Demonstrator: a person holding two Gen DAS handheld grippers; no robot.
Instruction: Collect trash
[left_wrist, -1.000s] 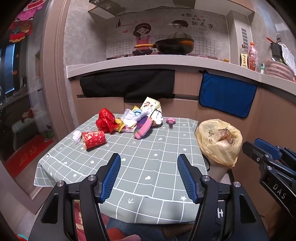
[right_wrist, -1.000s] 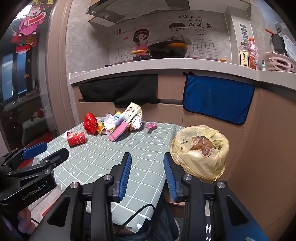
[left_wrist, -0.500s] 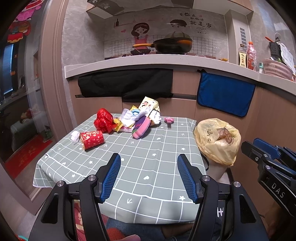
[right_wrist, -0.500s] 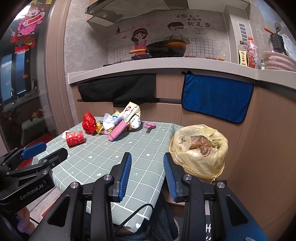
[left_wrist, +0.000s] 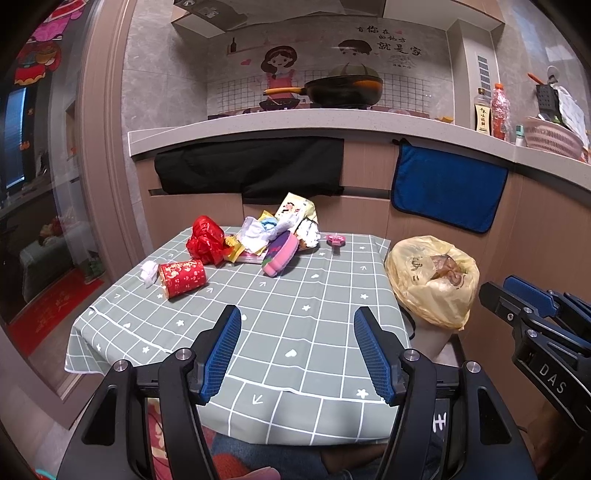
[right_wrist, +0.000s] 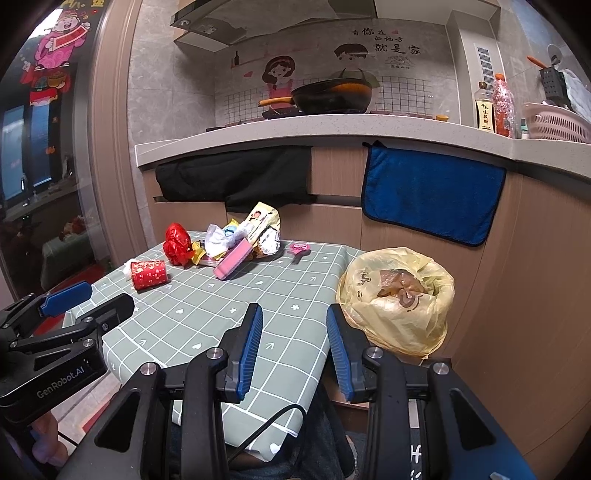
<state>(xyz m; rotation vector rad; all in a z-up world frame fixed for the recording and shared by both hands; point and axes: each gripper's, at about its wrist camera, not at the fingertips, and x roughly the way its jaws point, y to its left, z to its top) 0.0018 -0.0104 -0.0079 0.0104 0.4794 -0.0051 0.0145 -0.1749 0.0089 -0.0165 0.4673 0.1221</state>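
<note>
Nothing collected yet, by the look of it: opening step, before any reach. Left hand-held gripper (left_wrist: 297, 350) open wide and empty, low over the near edge of the tabletop (left_wrist: 295, 332). Right hand-held gripper (right_wrist: 293, 347) parted too, nothing between the pads, near the tabletop's right corner. Trash heaped at the far edge: red cup (left_wrist: 181, 277) on its side nearest, crumpled red wrapper (left_wrist: 205, 240) behind it, pink sponge (left_wrist: 280, 253) and snack bags (left_wrist: 295, 210) further right. Bin with yellow bag (left_wrist: 432, 280) just beside the tabletop's right edge, mouth open. Next, probably: reach forward to one piece, likely the cup, close on it, carry to the bin.
</note>
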